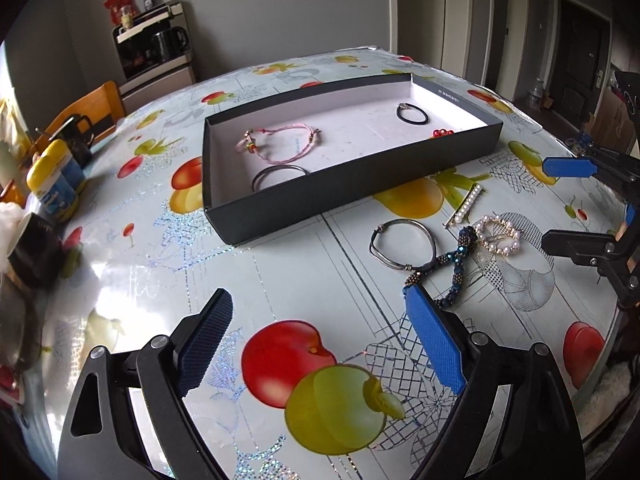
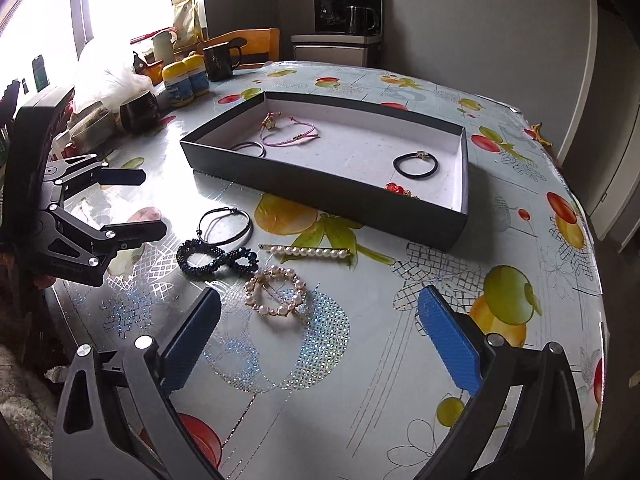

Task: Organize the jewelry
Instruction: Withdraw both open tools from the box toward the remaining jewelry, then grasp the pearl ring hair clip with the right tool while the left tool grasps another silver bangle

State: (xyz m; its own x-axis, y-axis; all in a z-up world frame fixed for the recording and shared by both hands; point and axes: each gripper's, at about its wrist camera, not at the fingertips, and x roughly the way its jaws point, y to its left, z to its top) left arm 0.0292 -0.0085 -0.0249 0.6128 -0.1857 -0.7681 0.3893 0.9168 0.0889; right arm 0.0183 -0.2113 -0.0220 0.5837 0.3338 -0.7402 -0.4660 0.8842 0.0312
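Small pale print is sitting on the far inner rim of the shallow black cardboard tray with white lining (image 1: 256,216), upper right of the left wrist view, too small to read; labels on the two yellow-capped blue bottles (image 2: 188,78) upper left of the right wrist view are blurred too. The tray is resting mid-frame on a glossy fruit-print tablecloth (image 1: 340,280) covering the table, glare washing out its left side. Inside the tray are lying a pink cord bracelet (image 1: 280,142), a thin silver bangle (image 1: 276,174), a black hair tie (image 1: 412,114) and a small red beaded piece (image 1: 442,133). Outside it, lower right of the left wrist view, are lying a grey cord bracelet (image 1: 402,244), a dark blue beaded figure-eight bracelet (image 1: 456,268), a pearl bar hair clip (image 1: 468,204) and a round pearl hair clip (image 1: 500,236), grouped close together. The left gripper (image 1: 320,340) is hovering wide open, holding nothing, and so is the right gripper (image 2: 320,336). Grey walls, a black coffee machine (image 2: 346,8), a wooden chair (image 1: 92,108) and a dark door (image 1: 576,52) are showing behind.
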